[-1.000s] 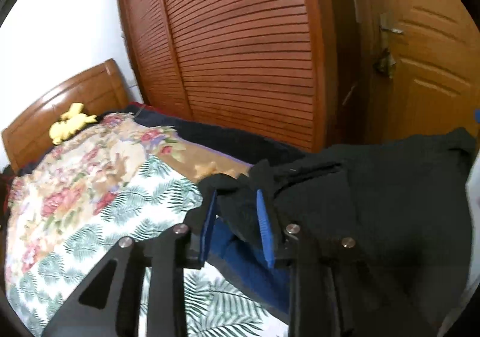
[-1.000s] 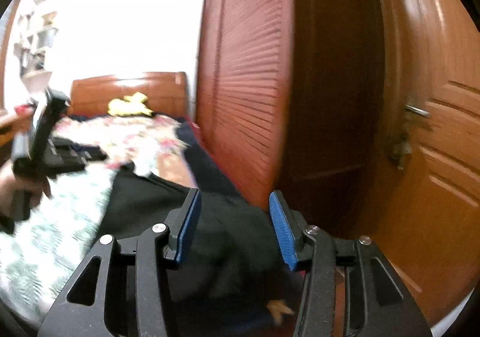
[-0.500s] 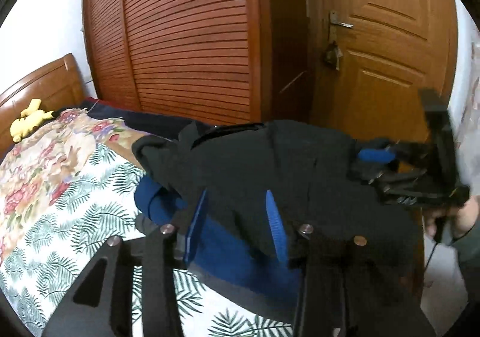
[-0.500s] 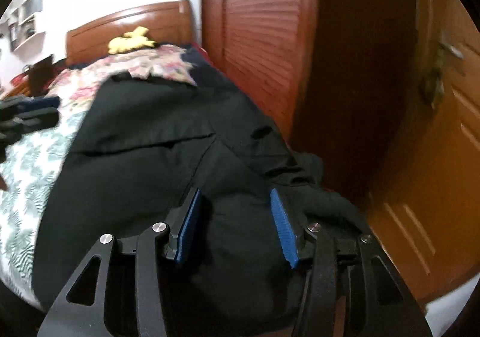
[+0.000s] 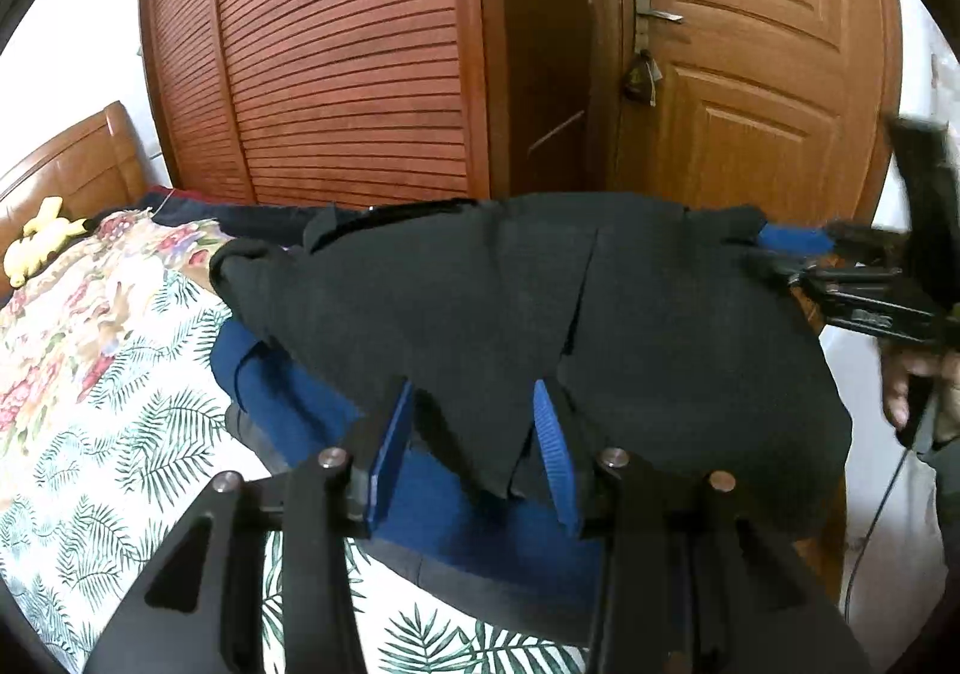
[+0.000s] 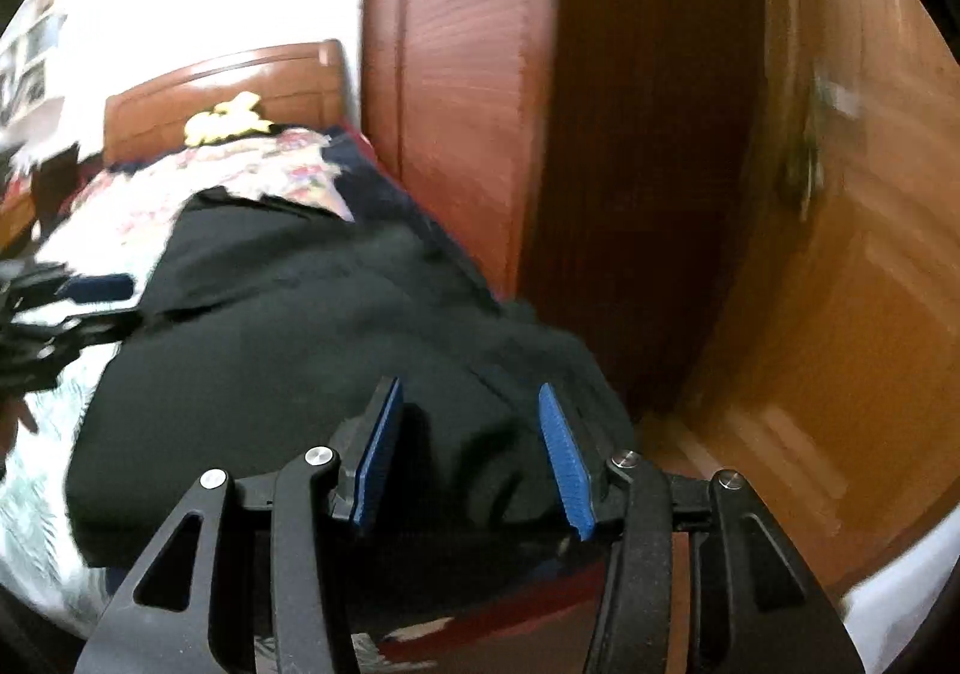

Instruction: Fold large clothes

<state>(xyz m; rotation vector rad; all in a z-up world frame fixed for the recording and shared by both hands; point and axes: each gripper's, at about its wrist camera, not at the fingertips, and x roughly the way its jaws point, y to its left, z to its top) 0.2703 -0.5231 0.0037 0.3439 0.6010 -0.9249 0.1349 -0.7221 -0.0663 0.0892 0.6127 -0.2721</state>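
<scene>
Black garment (image 5: 492,302) is lying spread over the near end of the bed, draped on top of a blue garment (image 5: 336,410) that is showing beneath its left edge. Its far side is running toward the wardrobe; its right portion is hanging past the corner of the bed, in front of the door. A seam or slit is running down its middle toward the near hem.

Left gripper (image 5: 474,446): fingers are standing apart, blue pads facing each other. A pointed flap of the black hem is lying in the gap between them, nearer the right pad; neither pad is visibly pressing on it. Blue cloth is showing below the gap.

Right gripper (image 6: 468,455): fingers are also standing apart. Black cloth is filling the space under and between them, with no pinch visible; whether the pads are touching the fabric cannot be told, as this view is blurred. In the left wrist view this gripper (image 5: 840,278) is sitting at the garment's right corner, a hand (image 5: 918,392) gripping its handle.

Outward: bedspread (image 5: 90,374) with palm leaves and flowers is lying to the left of the garments. A yellow plush toy (image 5: 36,242) is resting against the wooden headboard (image 5: 72,164). Slatted wardrobe (image 5: 336,50) is standing behind the bed, panelled door (image 5: 750,74) beside it, keys hanging below the handle.
</scene>
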